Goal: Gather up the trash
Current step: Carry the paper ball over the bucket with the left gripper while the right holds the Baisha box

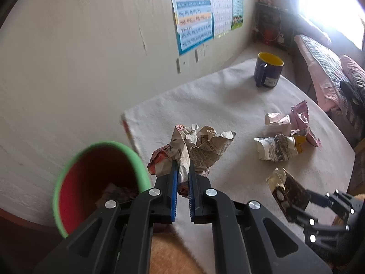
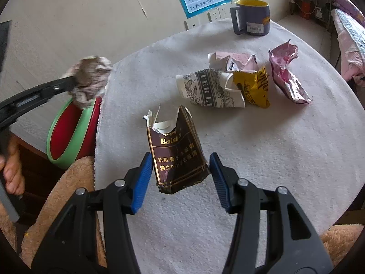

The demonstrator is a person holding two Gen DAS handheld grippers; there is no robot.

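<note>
My left gripper (image 1: 182, 171) is shut on a crumpled newspaper wad (image 1: 200, 146), held up beside the green-rimmed red bin (image 1: 100, 182); in the right wrist view the wad (image 2: 91, 77) hangs just above the bin (image 2: 73, 132). My right gripper (image 2: 180, 173) is open, its blue pads either side of a torn brown cigarette pack (image 2: 175, 153) lying on the white cloth (image 2: 273, 159), not touching it. The pack also shows in the left wrist view (image 1: 287, 191). A patterned white wrapper (image 2: 209, 89), a yellow wrapper (image 2: 253, 86) and pink wrappers (image 2: 287, 73) lie farther back.
A dark blue mug (image 2: 253, 18) with a yellow inside stands at the table's far edge. The wall with posters (image 1: 196, 16) runs along the left. A bed (image 1: 330, 73) is at the right. Tan fleece (image 2: 68, 182) lies at the near left.
</note>
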